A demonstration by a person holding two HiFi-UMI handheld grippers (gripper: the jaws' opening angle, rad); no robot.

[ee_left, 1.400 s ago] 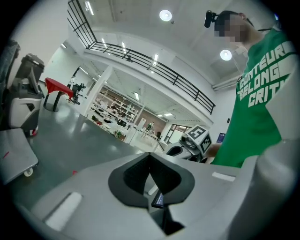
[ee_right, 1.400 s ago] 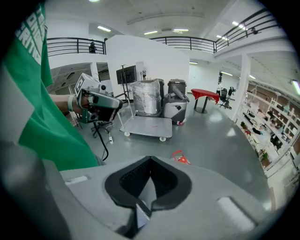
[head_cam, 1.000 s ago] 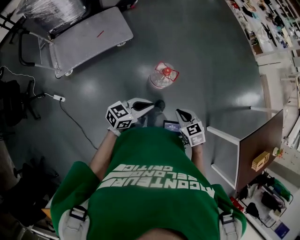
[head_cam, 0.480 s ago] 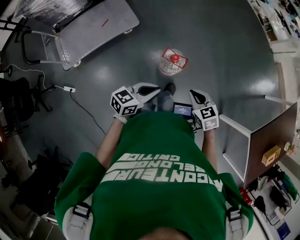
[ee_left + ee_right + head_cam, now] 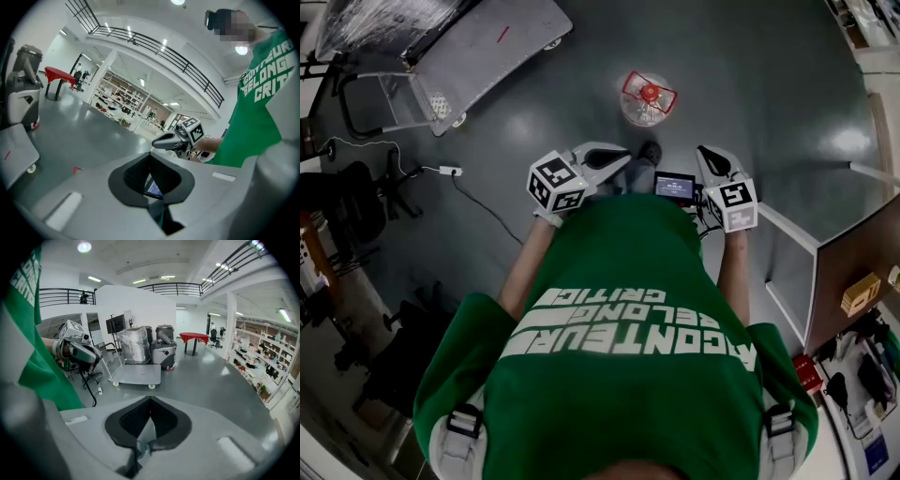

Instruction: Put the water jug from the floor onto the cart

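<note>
1. Water jug (image 5: 648, 97) stands on the floor (image 5: 750, 84) ahead of the person, well apart from the cart (image 5: 487, 42)
2. Left gripper (image 5: 609, 157) and right gripper (image 5: 712, 161) are both clenched and empty
3. The jug is probably heavy and smooth-walled, so its red top handle (image 5: 649, 93) looks the surest hold

The left gripper (image 5: 619, 157) and right gripper (image 5: 709, 153) are held level before the torso (image 5: 628, 309), jaws closed on nothing.
</note>
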